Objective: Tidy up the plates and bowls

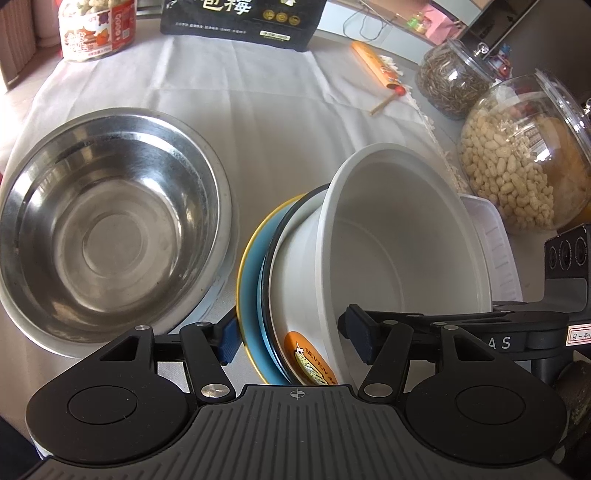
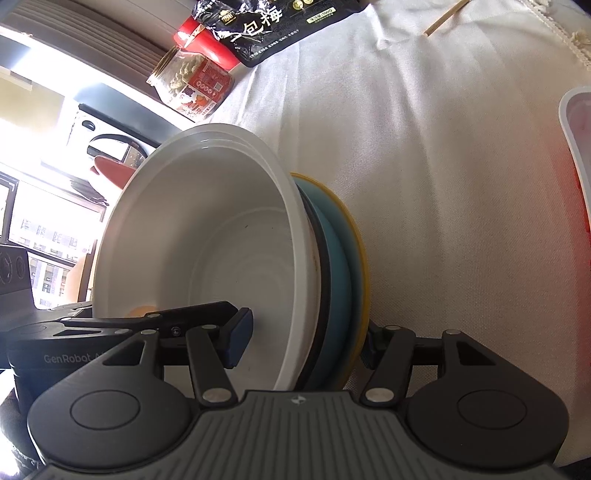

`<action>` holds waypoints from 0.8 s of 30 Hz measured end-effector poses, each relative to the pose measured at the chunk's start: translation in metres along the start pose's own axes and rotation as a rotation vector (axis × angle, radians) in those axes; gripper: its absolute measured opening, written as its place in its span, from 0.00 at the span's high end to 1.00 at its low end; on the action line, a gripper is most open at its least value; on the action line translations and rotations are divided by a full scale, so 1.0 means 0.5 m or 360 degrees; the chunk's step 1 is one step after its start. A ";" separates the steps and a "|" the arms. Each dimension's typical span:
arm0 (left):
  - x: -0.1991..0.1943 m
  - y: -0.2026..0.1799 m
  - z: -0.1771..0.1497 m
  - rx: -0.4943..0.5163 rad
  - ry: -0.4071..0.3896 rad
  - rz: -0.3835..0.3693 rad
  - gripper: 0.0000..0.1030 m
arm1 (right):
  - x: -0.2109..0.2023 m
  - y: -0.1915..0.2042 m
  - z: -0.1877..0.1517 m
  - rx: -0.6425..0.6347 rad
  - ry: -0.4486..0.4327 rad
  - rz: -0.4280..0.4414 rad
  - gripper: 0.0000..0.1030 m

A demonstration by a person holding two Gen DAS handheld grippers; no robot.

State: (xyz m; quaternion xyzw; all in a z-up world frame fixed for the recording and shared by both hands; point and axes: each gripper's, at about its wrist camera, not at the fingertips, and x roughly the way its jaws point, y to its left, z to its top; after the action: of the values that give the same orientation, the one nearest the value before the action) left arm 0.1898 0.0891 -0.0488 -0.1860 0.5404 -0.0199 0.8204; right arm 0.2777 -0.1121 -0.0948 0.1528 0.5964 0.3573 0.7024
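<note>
1. White-clothed table (image 1: 280,122), left wrist view only: steel bowl (image 1: 107,229) at 9 o'clock; left gripper (image 1: 291,338) pinches stacked white bowl (image 1: 402,236) and blue plate (image 1: 251,280).
2. Right wrist view only: window at 9 o'clock; right gripper (image 2: 306,339) clamps the same stack, centre.

1. The big bowl (image 1: 406,236) is plain white, with an orange label near its rim.
2. Behind it, one plate (image 2: 338,280) is light blue with a yellow edge; another shows a black rim.
3. The steel bowl (image 1: 107,229) is silver-grey.
4. The tablecloth (image 1: 258,110) is white.
5. The snack bag (image 1: 240,18) at the far edge is black with white characters.
</note>
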 end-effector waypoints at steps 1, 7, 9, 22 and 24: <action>-0.001 0.000 -0.001 -0.0003 0.0000 -0.0002 0.39 | 0.000 0.001 -0.001 0.0001 0.0000 -0.0003 0.43; -0.006 -0.003 -0.001 0.0009 -0.0011 -0.0011 0.39 | -0.003 0.005 -0.002 0.0009 0.0001 -0.0014 0.43; -0.008 -0.004 0.000 0.0009 -0.0023 -0.0018 0.39 | -0.005 0.006 -0.001 0.0007 -0.0005 -0.0017 0.43; -0.067 -0.013 0.019 0.0053 -0.0194 -0.0145 0.38 | -0.068 0.053 0.015 -0.0064 -0.0107 -0.0114 0.42; -0.096 -0.007 0.024 0.0055 -0.0268 -0.0168 0.38 | -0.088 0.087 0.025 -0.0125 -0.0161 -0.0142 0.42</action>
State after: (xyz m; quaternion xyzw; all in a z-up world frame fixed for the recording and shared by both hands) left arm 0.1811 0.1006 -0.0016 -0.2010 0.4584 -0.0566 0.8638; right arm 0.2741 -0.1091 -0.0318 0.1161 0.5518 0.3406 0.7523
